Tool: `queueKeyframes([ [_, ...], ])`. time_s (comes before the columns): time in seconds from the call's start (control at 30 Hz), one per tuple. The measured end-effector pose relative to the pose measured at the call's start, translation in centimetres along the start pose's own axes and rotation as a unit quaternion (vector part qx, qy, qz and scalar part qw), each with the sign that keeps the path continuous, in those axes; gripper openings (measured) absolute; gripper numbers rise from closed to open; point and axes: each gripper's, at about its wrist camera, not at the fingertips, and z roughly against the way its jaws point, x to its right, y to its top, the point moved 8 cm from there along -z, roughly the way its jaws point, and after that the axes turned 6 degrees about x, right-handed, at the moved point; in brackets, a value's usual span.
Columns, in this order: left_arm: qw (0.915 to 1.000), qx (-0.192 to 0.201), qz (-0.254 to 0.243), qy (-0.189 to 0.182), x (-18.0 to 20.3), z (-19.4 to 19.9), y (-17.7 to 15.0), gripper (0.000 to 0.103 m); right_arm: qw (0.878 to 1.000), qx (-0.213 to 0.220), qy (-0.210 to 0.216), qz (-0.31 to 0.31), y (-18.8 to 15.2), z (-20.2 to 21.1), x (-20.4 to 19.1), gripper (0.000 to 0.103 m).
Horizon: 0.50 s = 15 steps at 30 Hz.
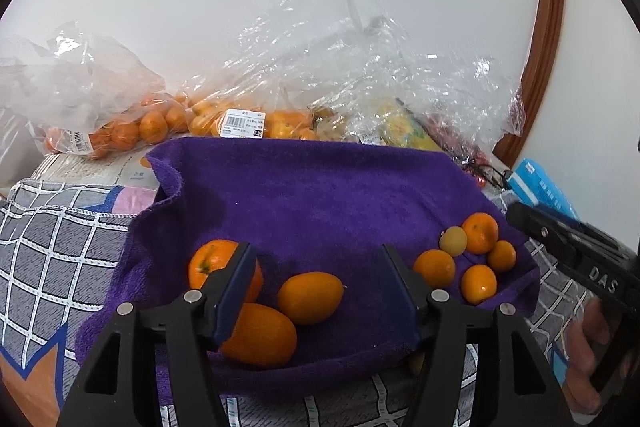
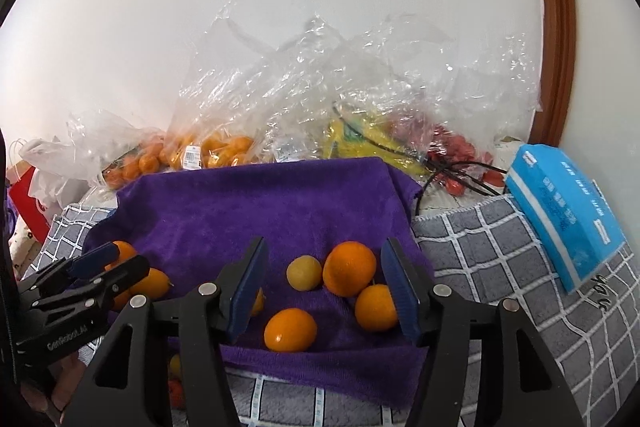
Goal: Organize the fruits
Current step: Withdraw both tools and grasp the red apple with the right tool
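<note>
A purple towel lies spread on the bed, also in the right wrist view. On its left are three larger oranges. On its right is a cluster of small oranges and one pale yellow fruit; the right wrist view shows the same cluster and yellow fruit. My left gripper is open and empty over the larger oranges. My right gripper is open and empty over the small cluster.
Clear plastic bags of oranges and other produce lie behind the towel against the white wall. A blue tissue pack rests on the checked grey blanket at right. A wooden door frame stands far right.
</note>
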Motion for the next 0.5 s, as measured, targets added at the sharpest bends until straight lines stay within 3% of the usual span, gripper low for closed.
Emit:
queueKeyframes([
  [0.27,0.9988,0.03,0.033,-0.018,-0.3,3.0,2.4,0.061,1.0,-0.015,0.015,-0.012,-1.4,3.7,-1.7,0.058],
  [0.43,0.9991,0.021,0.036,-0.012,-1.4,5.4,3.2,0.061,0.999,-0.035,0.028,0.001,-3.7,4.8,-4.1,0.046],
  [0.5,0.9996,0.011,0.02,0.016,-2.5,6.2,2.6,0.061,0.998,-0.046,0.038,0.0,-4.9,4.8,-5.1,0.042],
])
